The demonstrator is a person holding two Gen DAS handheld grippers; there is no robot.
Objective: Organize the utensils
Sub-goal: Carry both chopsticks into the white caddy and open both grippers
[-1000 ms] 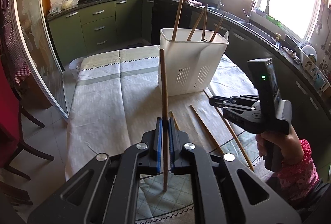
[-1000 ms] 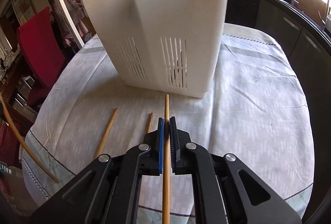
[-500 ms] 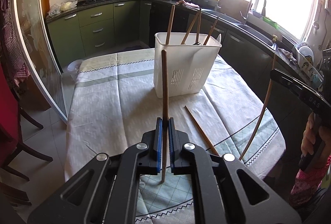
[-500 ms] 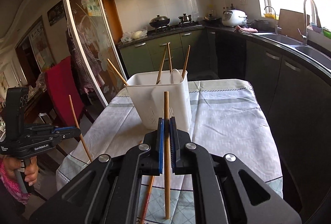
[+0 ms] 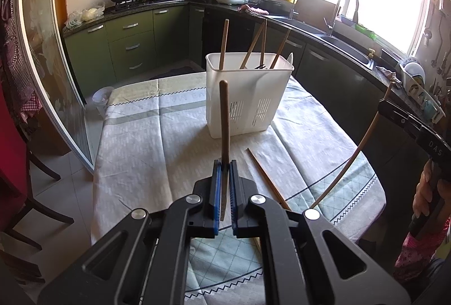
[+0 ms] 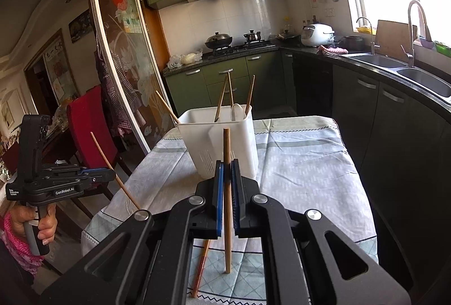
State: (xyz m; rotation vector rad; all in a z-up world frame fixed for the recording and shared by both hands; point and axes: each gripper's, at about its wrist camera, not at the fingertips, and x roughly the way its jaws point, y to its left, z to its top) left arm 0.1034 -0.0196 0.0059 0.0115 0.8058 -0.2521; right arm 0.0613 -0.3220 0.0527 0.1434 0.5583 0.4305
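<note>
The table [image 5: 135, 152] carries a cloth with open, bare surface along its left side up to the left edge. The left gripper [image 5: 224, 164] is clenched on one dark chopstick [image 5: 224, 113], held upright above the near table edge. One white caddy [image 5: 248, 96] stands mid-table, well apart from every edge; four sticks and what may be a spoon lean inside it, though glare limits the count. One loose chopstick [image 5: 265, 175] lies on the cloth in front of the caddy, toward the near edge. The right gripper [image 6: 227, 167] is clenched on one pale chopstick [image 6: 227, 192], held beyond the right table edge.
</note>
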